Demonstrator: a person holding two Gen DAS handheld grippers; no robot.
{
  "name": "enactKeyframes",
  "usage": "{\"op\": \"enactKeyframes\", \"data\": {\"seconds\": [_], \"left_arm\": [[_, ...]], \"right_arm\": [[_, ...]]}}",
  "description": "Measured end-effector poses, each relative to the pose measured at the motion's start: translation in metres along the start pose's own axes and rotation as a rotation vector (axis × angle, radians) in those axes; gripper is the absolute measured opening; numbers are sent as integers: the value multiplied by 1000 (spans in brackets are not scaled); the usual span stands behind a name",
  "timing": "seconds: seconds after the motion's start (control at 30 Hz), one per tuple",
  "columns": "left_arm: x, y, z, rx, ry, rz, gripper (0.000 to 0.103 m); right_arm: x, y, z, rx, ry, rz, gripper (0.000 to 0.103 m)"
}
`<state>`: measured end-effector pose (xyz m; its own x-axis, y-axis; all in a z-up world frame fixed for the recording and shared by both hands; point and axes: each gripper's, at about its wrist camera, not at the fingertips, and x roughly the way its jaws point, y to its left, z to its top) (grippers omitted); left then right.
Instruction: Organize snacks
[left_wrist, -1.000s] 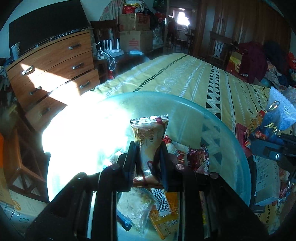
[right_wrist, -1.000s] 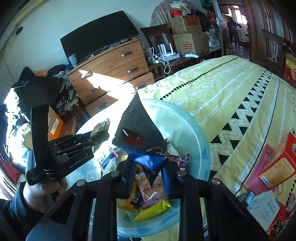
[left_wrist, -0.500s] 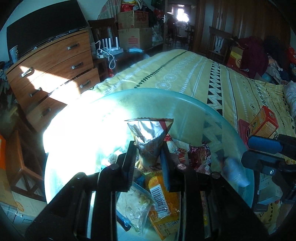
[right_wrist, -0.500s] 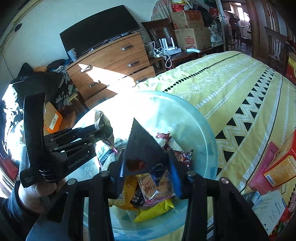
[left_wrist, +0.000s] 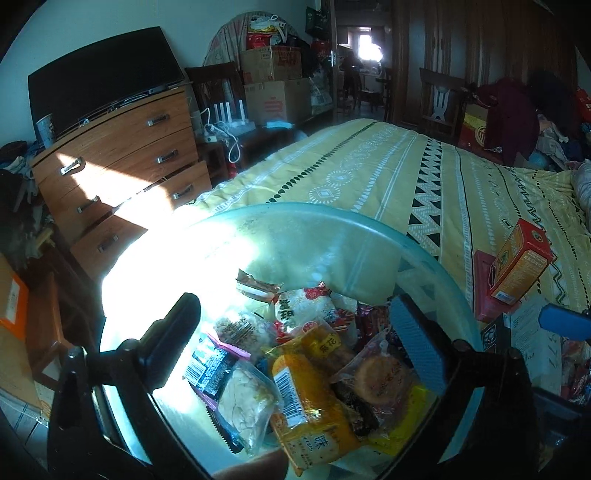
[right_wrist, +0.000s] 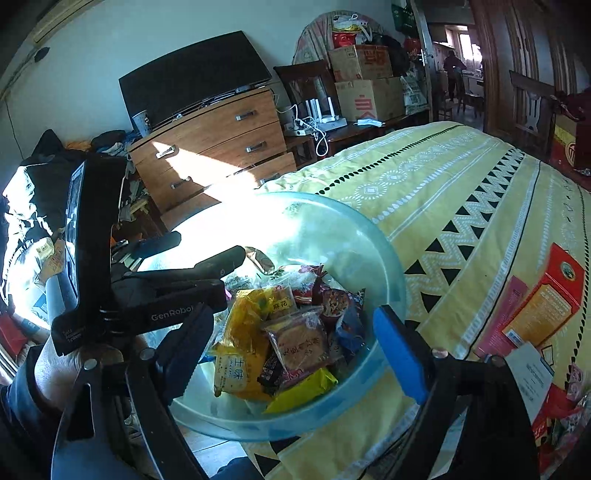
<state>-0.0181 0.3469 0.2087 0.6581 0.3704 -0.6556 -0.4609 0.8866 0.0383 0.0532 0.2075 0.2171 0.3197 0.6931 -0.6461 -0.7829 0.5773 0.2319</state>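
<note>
One translucent blue bowl (right_wrist: 384, 251) on the bed (right_wrist: 461, 192) edge, piled with roughly a dozen snack packets (right_wrist: 280, 332); exact count unclear, they overlap. Two grippers above it: left gripper (left_wrist: 295, 332) fingers wide, empty; right gripper (right_wrist: 291, 354) fingers wide, empty. One orange box (right_wrist: 543, 299) on the bed, right; items beneath it cut off.

Translucent plastic bowl (right_wrist: 384, 254), glossy wrappers (right_wrist: 295, 343)

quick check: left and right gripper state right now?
Left gripper: open, holding nothing, over the snack bowl.
Right gripper: open, holding nothing, over the same bowl.
</note>
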Motion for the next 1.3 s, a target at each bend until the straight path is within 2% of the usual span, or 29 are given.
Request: {"op": "enactKeyframes", "data": {"seconds": [0.2, 0.33, 0.47, 0.53, 0.67, 0.9, 1.3], "left_arm": [[-35, -45, -3, 18, -64, -58, 103], [-60, -73, -7, 41, -110, -46, 103], [-90, -109, -18, 83, -167, -122, 103], [-101, -125, -24, 108, -179, -132, 103], [-111, -152, -33, 129, -153, -188, 103], [-123, -195, -46, 194, -148, -211, 103], [-139, -269, -67, 298, -142, -200, 103]], "right_arm": [[-58, -17, -40, 46, -63, -59, 91], [-94, -33, -75, 87, -70, -115, 91], [-126, -54, -114, 145, -59, -172, 91], [-142, -64, -134, 185, -57, -190, 91], [-169, -78, -166, 235, -53, -237, 91], [-201, -104, -216, 317, -38, -288, 91], [-227, -148, -277, 447, -61, -271, 91]]}}
